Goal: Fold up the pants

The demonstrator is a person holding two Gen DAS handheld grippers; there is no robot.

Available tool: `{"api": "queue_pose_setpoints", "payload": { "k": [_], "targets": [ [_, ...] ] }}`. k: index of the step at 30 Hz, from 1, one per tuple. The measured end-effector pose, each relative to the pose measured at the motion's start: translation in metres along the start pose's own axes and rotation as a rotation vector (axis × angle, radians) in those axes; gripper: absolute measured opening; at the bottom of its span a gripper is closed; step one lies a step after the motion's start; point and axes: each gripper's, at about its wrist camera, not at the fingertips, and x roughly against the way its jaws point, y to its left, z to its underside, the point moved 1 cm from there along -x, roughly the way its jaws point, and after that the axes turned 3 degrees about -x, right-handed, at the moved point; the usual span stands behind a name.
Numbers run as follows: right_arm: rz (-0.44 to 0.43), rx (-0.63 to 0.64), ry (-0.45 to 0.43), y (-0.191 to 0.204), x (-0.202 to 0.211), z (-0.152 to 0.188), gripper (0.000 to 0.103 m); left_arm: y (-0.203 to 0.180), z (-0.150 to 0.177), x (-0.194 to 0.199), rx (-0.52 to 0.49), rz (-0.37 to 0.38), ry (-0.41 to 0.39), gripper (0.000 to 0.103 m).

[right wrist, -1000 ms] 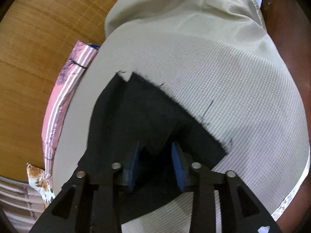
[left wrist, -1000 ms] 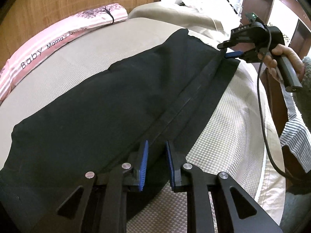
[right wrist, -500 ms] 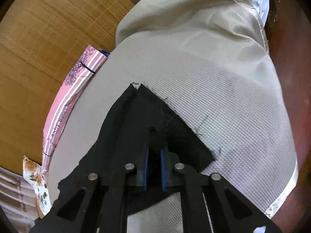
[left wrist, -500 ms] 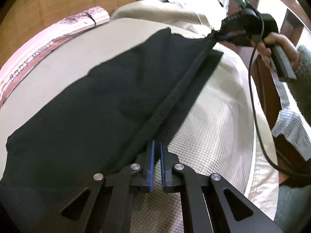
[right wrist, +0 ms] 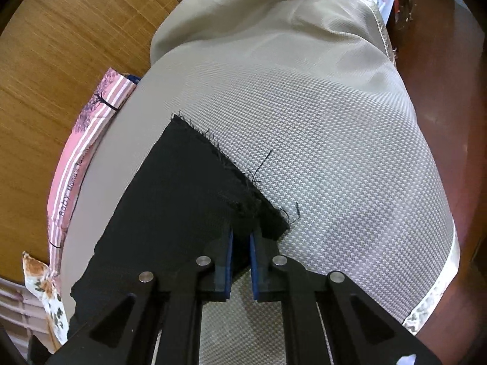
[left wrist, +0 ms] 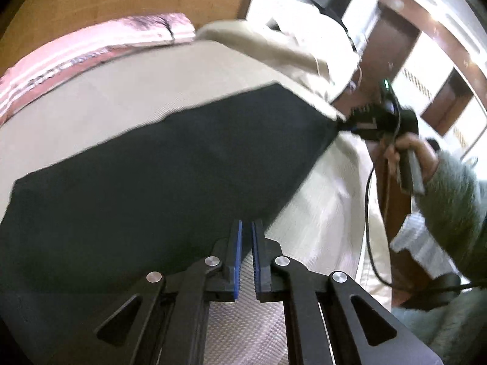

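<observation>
Pants (right wrist: 182, 200): matte black weave, frayed hem, on waffle-textured bedspread (right wrist: 319, 121).

Your left tongs (left wrist: 246, 237) are pinched nearly closed and tilted downward. Your right tongs (right wrist: 240, 240) are clamped too, your right hand (left wrist: 408, 152) seemingly gripping their handle.

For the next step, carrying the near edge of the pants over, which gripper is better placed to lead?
Probably the right gripper: its pads clearly clamp the frayed corner of the black pants. The left gripper is shut at the edge, but the blur hides its grip.
</observation>
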Motion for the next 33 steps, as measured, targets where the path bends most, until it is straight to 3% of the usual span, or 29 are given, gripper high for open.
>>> {"api": "queue_pose_setpoints", "payload": {
  "k": [1, 4, 10, 14, 16, 23, 27, 33],
  "targets": [
    [0.007, 0.005, 0.001, 0.001, 0.001, 0.000, 0.010, 0.004, -0.001, 0.003, 0.011, -0.011, -0.013, 0.010],
    [0.069, 0.000, -0.023, -0.002, 0.013, -0.003, 0.029, 0.020, -0.002, -0.003, 0.067, -0.054, 0.002, 0.017],
    [0.073, 0.065, -0.084, 0.012, 0.044, -0.005, 0.030, 0.025, 0.016, -0.037, 0.053, -0.136, 0.124, 0.017],
    [0.046, 0.138, -0.019, 0.041, 0.029, 0.008, 0.033, 0.038, 0.016, -0.035, 0.091, -0.145, 0.090, 0.017],
    [0.030, 0.163, 0.000, 0.055, 0.021, 0.013, 0.033, 0.045, 0.015, -0.029, 0.105, -0.201, 0.082, 0.017],
    [-0.127, 0.434, 0.138, 0.171, -0.016, 0.048, 0.033, 0.093, 0.018, 0.017, 0.238, -0.327, -0.033, 0.018],
    [-0.224, 0.640, 0.274, 0.256, -0.055, 0.092, 0.033, 0.137, 0.030, 0.047, 0.320, -0.428, -0.073, 0.019],
    [-0.362, 0.842, 0.509, 0.368, -0.120, 0.162, 0.034, 0.189, 0.062, 0.081, 0.419, -0.551, -0.101, 0.020]
  ]
}}
